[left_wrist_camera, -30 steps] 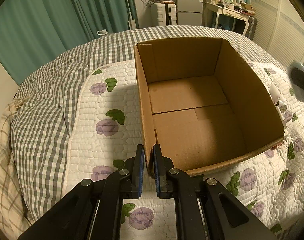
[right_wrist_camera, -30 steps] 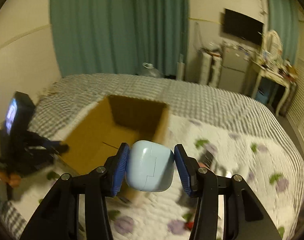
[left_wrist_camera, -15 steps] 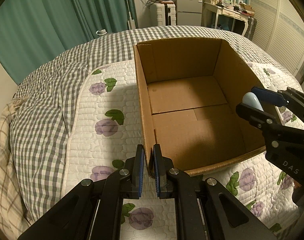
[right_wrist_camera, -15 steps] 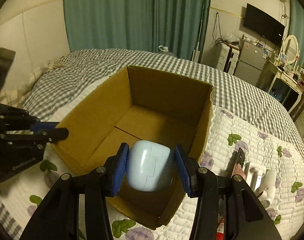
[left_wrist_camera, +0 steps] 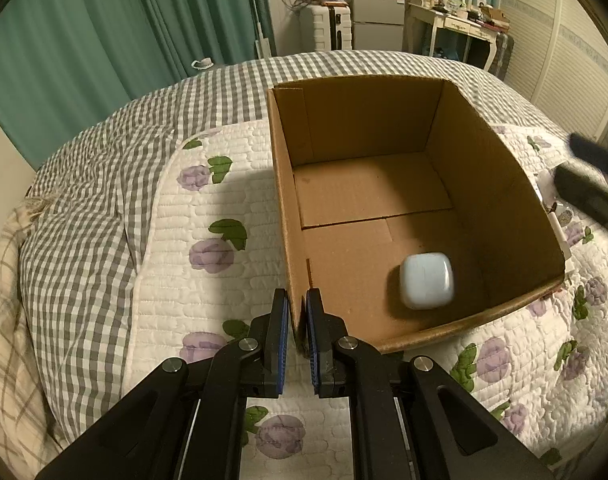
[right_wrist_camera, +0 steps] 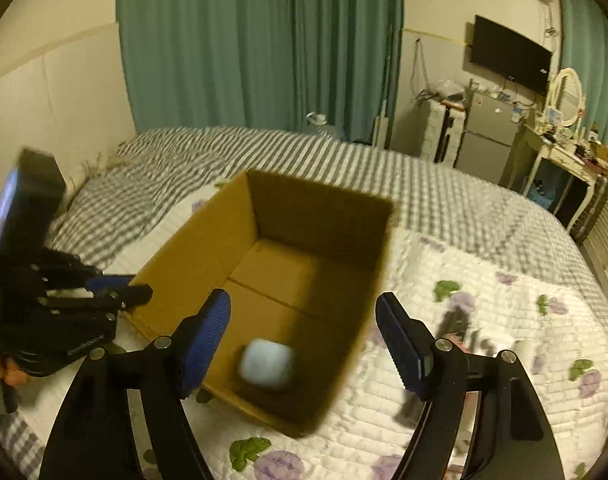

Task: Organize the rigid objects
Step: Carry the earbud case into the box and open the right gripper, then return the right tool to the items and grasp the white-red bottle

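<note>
An open cardboard box [left_wrist_camera: 288, 208] [right_wrist_camera: 208, 240] sits on the quilted bed. A pale blue rounded case [left_wrist_camera: 426, 281] [right_wrist_camera: 266, 364] lies on the box floor near the front wall. My left gripper [left_wrist_camera: 298, 320] is shut on the near corner of the box wall. My right gripper [right_wrist_camera: 304, 340] hovers above the box's near side, its jaws opening wide with nothing pressed between them; the case lies below and apart from them. In the left wrist view the right gripper [left_wrist_camera: 592, 176] shows blurred at the right edge.
Several small items, dark and white [right_wrist_camera: 456, 324] [left_wrist_camera: 558, 216], lie on the quilt right of the box. The floral quilt [left_wrist_camera: 208, 248] spreads around it, with a grey checked blanket [left_wrist_camera: 84, 208] to the left. Curtains [right_wrist_camera: 264, 40], a fridge and a desk stand behind.
The right gripper has opened and let go of the blue case, which now lies in the box. The right gripper has drawn back to the box's right. The left gripper kept still.
</note>
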`<act>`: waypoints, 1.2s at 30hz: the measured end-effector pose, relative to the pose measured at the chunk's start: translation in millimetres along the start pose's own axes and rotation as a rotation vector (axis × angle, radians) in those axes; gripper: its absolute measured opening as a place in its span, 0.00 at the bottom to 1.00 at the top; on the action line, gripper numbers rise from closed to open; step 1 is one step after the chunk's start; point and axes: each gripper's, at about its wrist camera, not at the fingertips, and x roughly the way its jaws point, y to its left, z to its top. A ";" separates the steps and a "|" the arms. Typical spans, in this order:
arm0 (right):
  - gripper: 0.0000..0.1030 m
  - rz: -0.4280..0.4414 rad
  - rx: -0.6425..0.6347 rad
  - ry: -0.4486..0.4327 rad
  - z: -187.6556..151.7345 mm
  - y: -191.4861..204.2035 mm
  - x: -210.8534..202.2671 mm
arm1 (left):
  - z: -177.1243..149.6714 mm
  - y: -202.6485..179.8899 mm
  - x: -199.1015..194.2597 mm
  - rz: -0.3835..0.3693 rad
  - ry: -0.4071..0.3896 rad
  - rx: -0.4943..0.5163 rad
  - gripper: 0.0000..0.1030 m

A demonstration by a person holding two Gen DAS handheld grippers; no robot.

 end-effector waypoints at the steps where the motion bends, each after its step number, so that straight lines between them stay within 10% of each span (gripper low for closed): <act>1: 0.73 -0.014 0.004 -0.007 1.9 -3.9 -6.7 | 0.0 0.1 0.2 -0.002 0.002 -0.001 0.09; 16: 0.74 -0.291 0.139 0.102 -61.4 -91.2 -34.6 | -0.3 0.8 0.6 0.002 0.004 0.000 0.09; 36: 0.63 -0.204 0.257 0.375 -135.1 -108.2 50.8 | -2.0 -1.6 -1.8 0.009 0.004 -0.002 0.09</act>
